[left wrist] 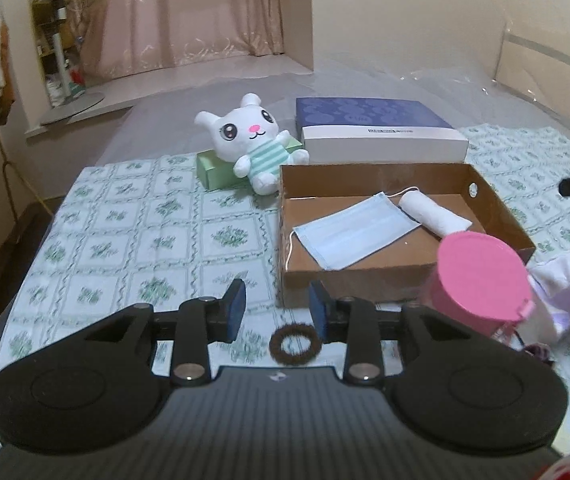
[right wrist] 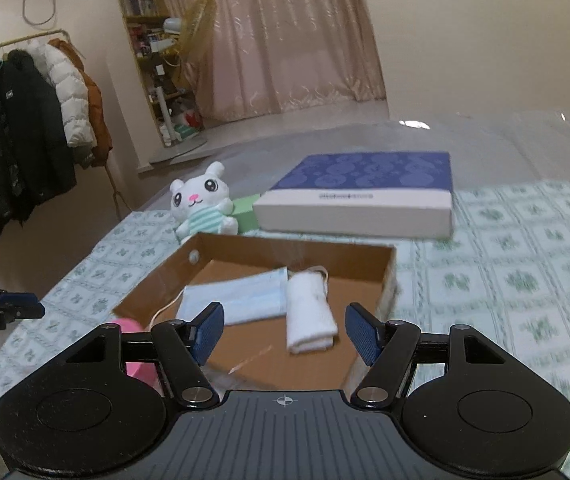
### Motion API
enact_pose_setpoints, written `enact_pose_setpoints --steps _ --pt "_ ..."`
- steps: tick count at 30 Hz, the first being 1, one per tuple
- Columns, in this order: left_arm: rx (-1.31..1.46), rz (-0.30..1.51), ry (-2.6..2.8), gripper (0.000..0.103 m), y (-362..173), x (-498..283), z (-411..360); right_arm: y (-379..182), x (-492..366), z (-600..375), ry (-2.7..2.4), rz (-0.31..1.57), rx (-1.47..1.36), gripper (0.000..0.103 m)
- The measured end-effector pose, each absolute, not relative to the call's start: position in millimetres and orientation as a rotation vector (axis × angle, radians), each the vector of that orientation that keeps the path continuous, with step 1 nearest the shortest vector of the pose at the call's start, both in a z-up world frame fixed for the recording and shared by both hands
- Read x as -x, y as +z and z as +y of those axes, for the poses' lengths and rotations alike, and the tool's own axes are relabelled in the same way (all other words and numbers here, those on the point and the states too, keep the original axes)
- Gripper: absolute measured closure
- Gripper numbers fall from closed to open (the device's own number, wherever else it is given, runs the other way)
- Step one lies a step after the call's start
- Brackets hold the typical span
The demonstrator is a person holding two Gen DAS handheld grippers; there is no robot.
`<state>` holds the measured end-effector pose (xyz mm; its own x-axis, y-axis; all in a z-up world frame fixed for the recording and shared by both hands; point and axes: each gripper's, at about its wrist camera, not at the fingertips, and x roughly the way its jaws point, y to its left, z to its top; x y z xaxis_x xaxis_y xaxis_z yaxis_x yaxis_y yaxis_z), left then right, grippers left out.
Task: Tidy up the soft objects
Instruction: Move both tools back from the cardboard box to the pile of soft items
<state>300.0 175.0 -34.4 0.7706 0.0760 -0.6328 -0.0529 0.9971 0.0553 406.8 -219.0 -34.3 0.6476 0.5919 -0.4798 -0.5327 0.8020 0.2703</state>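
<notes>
Left tool (left wrist: 277, 307), fingers apart and empty, hovers over the brown hair tie (left wrist: 292, 345), which lies flat on the table (left wrist: 125, 240) just near of the gap between the pads; a ring, it offers no long axis. Right tool (right wrist: 285, 330), also apart and empty, hangs above the cardboard box (right wrist: 389, 280) holding the face mask (right wrist: 245, 296) and rolled white towel (right wrist: 309, 312). The left tool is judged nearer the tie. Pink-lidded container (left wrist: 481, 276) hides the box's near-right corner; the lilac fabric (left wrist: 565, 292) beyond is indistinct.

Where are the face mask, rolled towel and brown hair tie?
face mask (left wrist: 351, 236), left wrist view, middle of its pleated panel
rolled towel (right wrist: 309, 312), right wrist view, middle of the roll
brown hair tie (left wrist: 275, 350), left wrist view, left side of the ring
</notes>
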Motion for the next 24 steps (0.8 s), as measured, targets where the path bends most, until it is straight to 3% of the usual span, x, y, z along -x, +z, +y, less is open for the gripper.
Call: enact_pose_setpoints --steps 24 --pt "0.153 0.699 0.234 0.059 -21.5 -142.1 174.2 -26.9 -257.9 -258.6 0.601 0.682 -0.274 0.036"
